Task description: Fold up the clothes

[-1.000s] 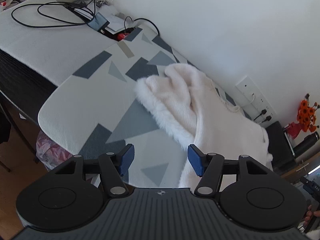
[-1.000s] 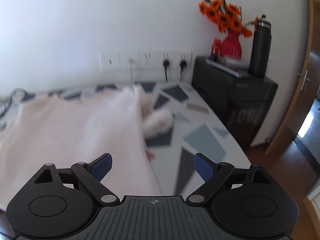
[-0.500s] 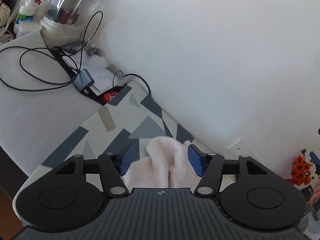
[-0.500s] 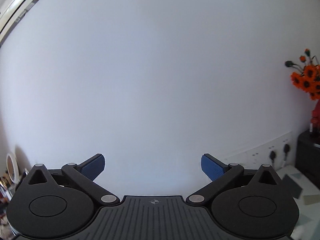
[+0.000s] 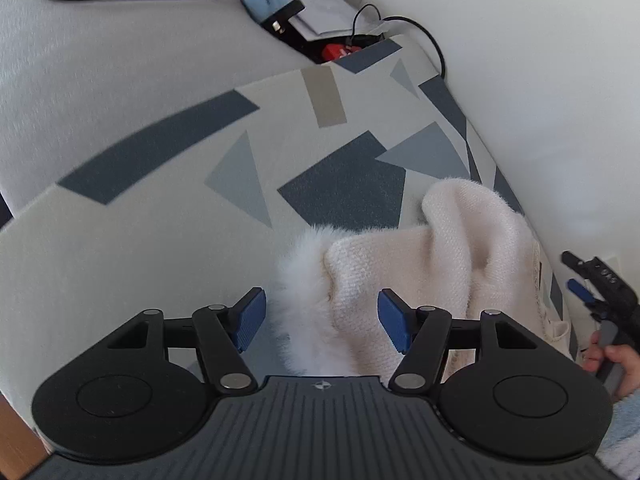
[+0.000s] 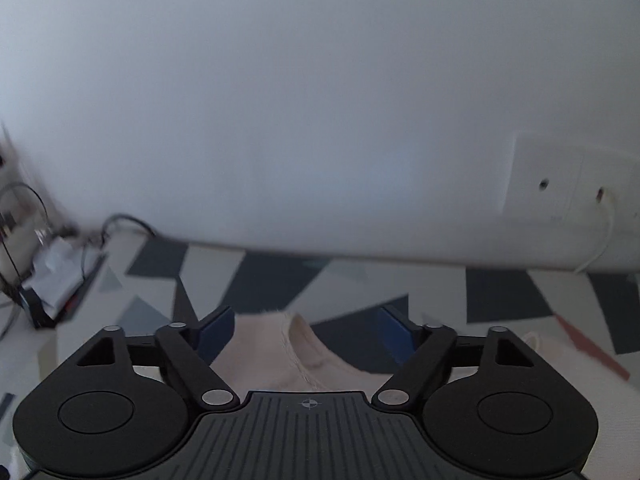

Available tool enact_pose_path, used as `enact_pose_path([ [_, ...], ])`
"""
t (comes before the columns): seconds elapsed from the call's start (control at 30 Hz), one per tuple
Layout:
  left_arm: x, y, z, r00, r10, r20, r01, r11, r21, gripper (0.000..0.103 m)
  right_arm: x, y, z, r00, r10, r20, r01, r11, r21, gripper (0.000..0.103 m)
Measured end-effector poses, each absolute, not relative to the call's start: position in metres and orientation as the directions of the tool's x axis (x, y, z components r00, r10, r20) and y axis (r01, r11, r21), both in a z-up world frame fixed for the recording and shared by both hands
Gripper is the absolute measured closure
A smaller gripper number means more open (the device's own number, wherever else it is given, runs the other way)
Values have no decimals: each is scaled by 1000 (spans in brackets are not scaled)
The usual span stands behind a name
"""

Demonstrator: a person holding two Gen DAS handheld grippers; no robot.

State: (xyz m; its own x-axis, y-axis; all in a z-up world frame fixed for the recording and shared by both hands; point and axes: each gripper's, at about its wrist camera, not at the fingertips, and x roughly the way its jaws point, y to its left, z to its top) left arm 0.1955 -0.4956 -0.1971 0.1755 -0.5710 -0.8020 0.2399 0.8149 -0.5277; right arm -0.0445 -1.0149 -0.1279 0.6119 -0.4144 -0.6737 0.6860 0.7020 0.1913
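The cream sweater (image 5: 440, 264) lies rumpled (folding barely begun) between the unclenched left gripper (image 5: 320, 320); the right gripper (image 6: 306, 334) is closing, nothing pinched.

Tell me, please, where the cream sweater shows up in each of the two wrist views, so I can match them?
Left wrist view: the cream sweater lies lower right of centre, its fluffy white cuff between the left gripper's jaws.
Right wrist view: the sweater sits at bottom centre, a pale ribbed edge between the right gripper's closing jaws.
Shared landmark: the grey geometric-patterned cover under the sweater.
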Motion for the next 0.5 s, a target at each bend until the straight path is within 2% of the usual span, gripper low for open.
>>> enact_pose_path([
  [0.07,196,-499,-204,161,-584,-795,201,808,-553,40,-29,-1031,-157,578,-373,-725,691,697,192,39],
  [0.17,197,-505,-208,177,-606,-776,162,795,-584,40,-16,-1032,-177,570,-354,-742,683,706,188,40],
  [0.2,197,-506,-208,181,-617,-766,153,787,-598,44,-12,-1031,-180,575,-343,-743,673,715,191,44],
  [0.23,197,-507,-209,185,-628,-756,145,779,-611,74,-8,-1030,-183,580,-332,-743,663,723,194,48],
  [0.27,197,-508,-208,184,-637,-749,143,771,-621,84,-5,-1027,-186,586,-320,-745,653,731,199,62],
  [0.3,197,-509,-207,184,-645,-741,141,764,-630,85,-1,-1020,-187,590,-306,-747,643,738,206,82],
  [0.37,194,-506,-194,223,-657,-720,166,753,-636,88,4,-1012,-189,587,-313,-747,640,745,190,99],
  [0.5,198,-484,-144,332,-711,-619,219,697,-683,89,-4,-1012,-178,593,-398,-700,685,707,178,99],
])
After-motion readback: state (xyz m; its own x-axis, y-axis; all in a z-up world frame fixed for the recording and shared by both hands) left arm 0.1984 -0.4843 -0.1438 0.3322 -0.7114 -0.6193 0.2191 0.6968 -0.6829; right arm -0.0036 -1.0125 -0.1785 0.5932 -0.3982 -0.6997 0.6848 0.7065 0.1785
